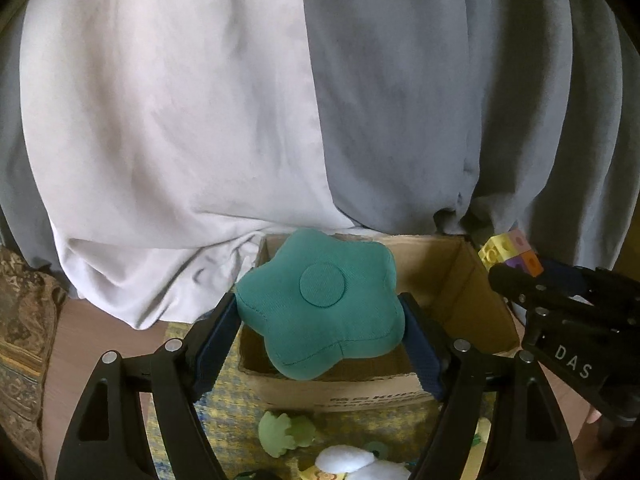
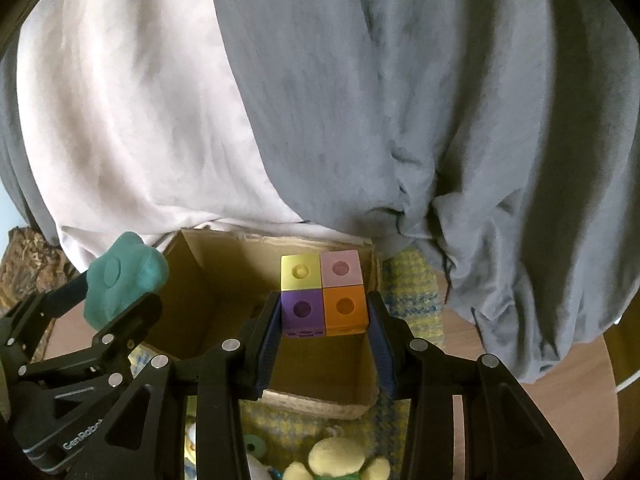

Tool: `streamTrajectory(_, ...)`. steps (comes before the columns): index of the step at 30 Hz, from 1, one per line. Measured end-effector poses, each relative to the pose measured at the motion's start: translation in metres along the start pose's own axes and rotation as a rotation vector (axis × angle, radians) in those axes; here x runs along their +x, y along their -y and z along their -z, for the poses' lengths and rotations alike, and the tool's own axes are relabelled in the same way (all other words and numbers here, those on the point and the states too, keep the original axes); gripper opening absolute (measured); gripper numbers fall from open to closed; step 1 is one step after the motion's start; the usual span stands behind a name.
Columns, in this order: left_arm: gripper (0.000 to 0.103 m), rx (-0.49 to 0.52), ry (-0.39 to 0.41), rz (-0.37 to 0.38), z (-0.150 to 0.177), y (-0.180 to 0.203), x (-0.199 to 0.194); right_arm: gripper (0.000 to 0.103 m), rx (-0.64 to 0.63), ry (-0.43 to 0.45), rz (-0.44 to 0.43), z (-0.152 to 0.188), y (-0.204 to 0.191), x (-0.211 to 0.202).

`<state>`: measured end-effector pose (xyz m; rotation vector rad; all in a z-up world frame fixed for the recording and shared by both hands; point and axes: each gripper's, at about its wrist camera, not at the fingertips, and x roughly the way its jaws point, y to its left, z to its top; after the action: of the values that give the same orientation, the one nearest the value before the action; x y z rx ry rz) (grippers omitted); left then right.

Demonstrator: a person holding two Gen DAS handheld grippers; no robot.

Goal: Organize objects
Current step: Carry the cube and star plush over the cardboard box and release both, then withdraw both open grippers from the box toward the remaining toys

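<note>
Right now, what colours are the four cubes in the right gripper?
Yellow, pink, purple and orange, clearest in the right wrist view: block of cubes.

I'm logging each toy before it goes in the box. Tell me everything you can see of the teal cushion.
The teal cushion is a plump, flower-shaped soft toy with rounded lobes, ribbed fabric, stitched seams and a round patch sewn at its centre. It tilts toward the camera, held off the ground over the open cardboard box. The left gripper clamps it, one blue pad on each side. Nothing else touches it.
</note>
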<state>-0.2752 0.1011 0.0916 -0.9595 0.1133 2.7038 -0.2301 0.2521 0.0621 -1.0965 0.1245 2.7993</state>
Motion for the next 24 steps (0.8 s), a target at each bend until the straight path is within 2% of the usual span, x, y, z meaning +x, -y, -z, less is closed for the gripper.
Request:
streamTrajectory(1, 0.08, 0.0, -0.002, -0.006, 0.0, 0.0, 0.001, 0.042, 0.007, 0.003, 0.001, 0.0, 0.001, 0.001)
streamTrajectory(3, 0.082, -0.003, -0.002, -0.019, 0.0, 0.001, 0.002, 0.055, 0.019, 0.007, 0.003, 0.001, 0.005, 0.001)
streamTrajectory(4, 0.083, -0.005, -0.003, -0.028, 0.0, 0.001, 0.002, 0.068, 0.022, 0.012, 0.005, 0.001, 0.006, 0.0)
streamTrajectory(5, 0.086, -0.007, -0.005, -0.036, -0.001, 0.0, 0.002, 0.074, 0.026, 0.021, 0.012, 0.0, 0.007, -0.001)
streamTrajectory(9, 0.093, -0.003, -0.014, -0.055, 0.0, 0.001, 0.003, 0.076, 0.025, 0.038, 0.026, 0.001, 0.008, -0.005)
streamTrajectory(11, 0.097, -0.005, -0.007, -0.08, 0.003, 0.0, 0.001, 0.082, 0.03, 0.042, 0.031, 0.003, 0.009, -0.007)
streamTrajectory(13, 0.101, -0.021, -0.005, -0.096, 0.006, -0.003, 0.0, 0.084, 0.046, 0.043, 0.033, 0.006, 0.012, -0.009)
streamTrajectory(24, 0.103, -0.054, 0.003, -0.151, 0.026, -0.011, -0.016, 0.085, 0.096, 0.022, 0.052, 0.029, 0.021, -0.018)
